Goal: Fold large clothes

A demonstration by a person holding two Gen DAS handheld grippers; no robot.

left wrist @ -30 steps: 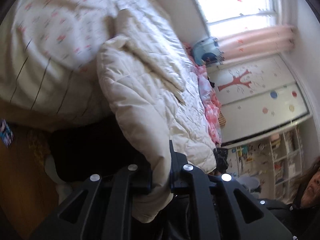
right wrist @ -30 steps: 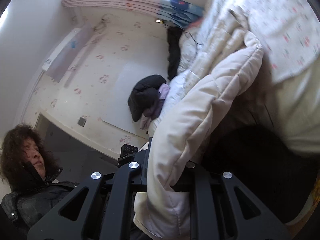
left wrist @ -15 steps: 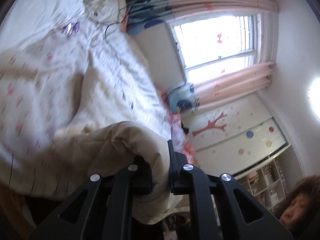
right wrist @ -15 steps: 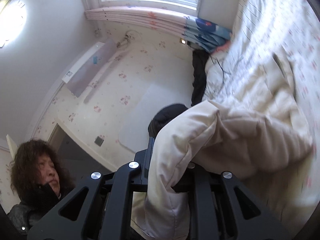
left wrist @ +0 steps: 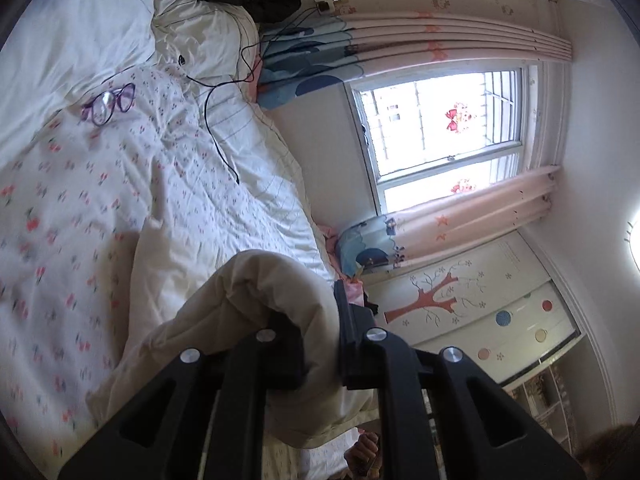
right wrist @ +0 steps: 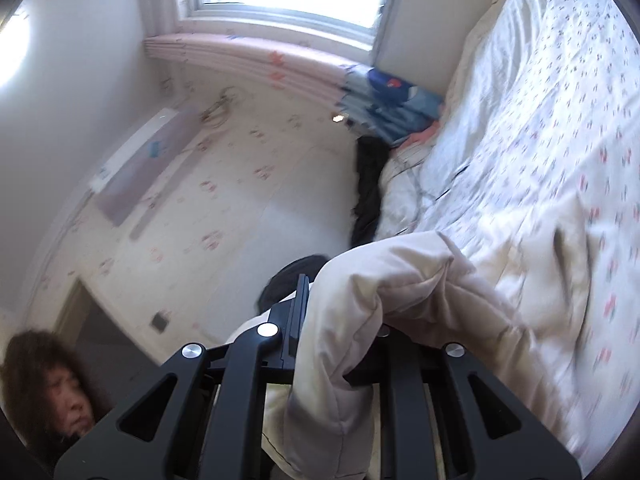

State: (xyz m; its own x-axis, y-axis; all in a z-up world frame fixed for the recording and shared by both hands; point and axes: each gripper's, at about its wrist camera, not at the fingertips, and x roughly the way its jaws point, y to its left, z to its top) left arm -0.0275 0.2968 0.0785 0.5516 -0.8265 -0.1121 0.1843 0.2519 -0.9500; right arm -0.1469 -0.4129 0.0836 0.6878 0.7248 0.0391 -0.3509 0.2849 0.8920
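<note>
Left gripper: jaws clamped tight on a thick roll of the cream quilted coat. The padding bulges over the jaws; the rest of the garment trails down onto the floral bed cover, on the near side of the bed.

On the bed beyond the coat, toward the pillows: purple glasses and a thin black cable. Both lie well apart from the coat at present.

Right gripper: jaws likewise closed on another bunched edge of the same coat, fabric wrapped over and hanging below them. The body of the coat sags onto the bed cover beside this gripper.

Judgement on the step: this looks like the carry-over of a fold, both held edges being brought across the part of the coat lying on the bed. To do it well, the person should keep both grips shut, keep the two hands level with each other so the edge lands square, and hold light tension between them to stop the padding slumping. The edge should come down short of the glasses and cable. Release only once the layer rests flat.
</note>
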